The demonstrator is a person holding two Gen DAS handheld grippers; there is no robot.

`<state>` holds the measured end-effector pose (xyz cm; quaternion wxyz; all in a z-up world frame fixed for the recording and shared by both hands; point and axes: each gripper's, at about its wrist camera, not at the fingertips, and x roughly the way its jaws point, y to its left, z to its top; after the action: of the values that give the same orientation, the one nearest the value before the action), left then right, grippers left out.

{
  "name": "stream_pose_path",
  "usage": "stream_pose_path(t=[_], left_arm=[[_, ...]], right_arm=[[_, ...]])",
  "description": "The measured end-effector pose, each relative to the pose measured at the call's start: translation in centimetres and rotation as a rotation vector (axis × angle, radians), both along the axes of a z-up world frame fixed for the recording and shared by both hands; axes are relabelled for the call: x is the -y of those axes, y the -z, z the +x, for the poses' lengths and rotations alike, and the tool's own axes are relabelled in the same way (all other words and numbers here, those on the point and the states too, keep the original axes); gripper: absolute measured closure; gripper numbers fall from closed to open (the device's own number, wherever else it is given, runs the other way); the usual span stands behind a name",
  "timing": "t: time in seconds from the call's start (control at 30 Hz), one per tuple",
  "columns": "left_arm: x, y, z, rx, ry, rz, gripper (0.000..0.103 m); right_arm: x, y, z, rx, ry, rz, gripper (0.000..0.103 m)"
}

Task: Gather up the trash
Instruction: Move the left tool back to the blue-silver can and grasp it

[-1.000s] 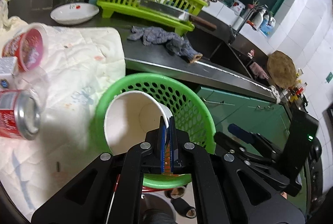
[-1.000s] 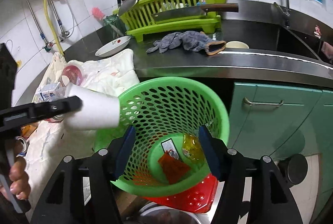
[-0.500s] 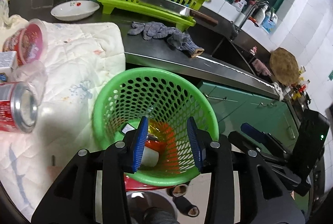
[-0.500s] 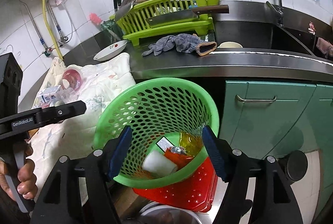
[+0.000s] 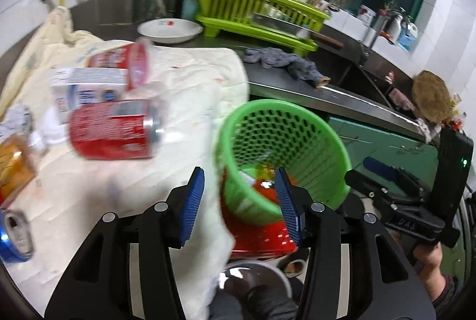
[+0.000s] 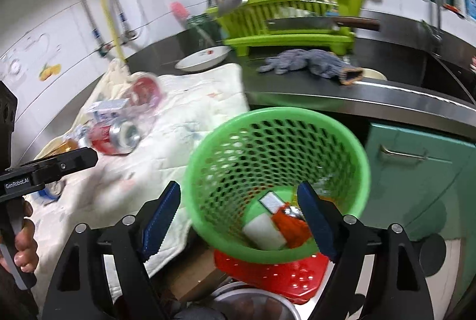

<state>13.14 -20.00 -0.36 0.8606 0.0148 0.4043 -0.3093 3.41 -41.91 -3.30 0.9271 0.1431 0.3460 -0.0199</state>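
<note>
Left gripper (image 5: 239,202): fingers opening, empty | Right gripper (image 6: 238,220): fingers opening, straddling green basket (image 6: 351,159) rim, no contact | White cup (image 6: 263,232): basket bottom, lower centre | Red can (image 5: 114,129): cloth-covered surface, left

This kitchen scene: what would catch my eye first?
The bright green basket stands out, below the counter edge, with a white cup and wrappers at its bottom. Left of it, a red can lies on its side on a pale cloth amid other litter.
</note>
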Motion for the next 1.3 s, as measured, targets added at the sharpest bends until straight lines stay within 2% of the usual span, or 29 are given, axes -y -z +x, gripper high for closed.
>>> stream_pose_path(t=[0.17,0.23,0.4,0.67,1.0,1.17,1.3], left_arm=[[-4.7,-0.8,-0.5,0.028,-0.055,0.022,0.047],[-6.7,-1.4,-0.8,0.051,-0.07,0.043,0.041],[-11.1,-2.1,-1.5,0.109,-0.094,0.136,0.037],[-18.0,-1.6,-1.2,0.119,-0.165,0.229,0.032],[-25.8,-1.2,-0.5,0.086,-0.351,0.154,0.026],[-28.1,-0.3,-0.3,0.049,-0.404,0.122,0.023],[-29.3,1.3,0.2,-0.011,-0.42,0.077,0.023]], right_arm=[[-3.0,-0.6,0.8,0.009,-0.08,-0.01,0.022],[-4.2,-0.9,1.0,0.013,-0.11,-0.015,0.021],[-6.5,-1.4,1.7,0.019,-0.167,-0.01,0.02],[-9.2,-1.5,2.6,0.005,-0.221,-0.02,0.019],[-13.1,-2.1,3.8,-0.001,-0.304,-0.038,0.018],[-15.0,-2.1,4.4,-0.002,-0.342,-0.043,0.018],[-16.0,-2.0,4.7,-0.004,-0.361,-0.047,0.018]])
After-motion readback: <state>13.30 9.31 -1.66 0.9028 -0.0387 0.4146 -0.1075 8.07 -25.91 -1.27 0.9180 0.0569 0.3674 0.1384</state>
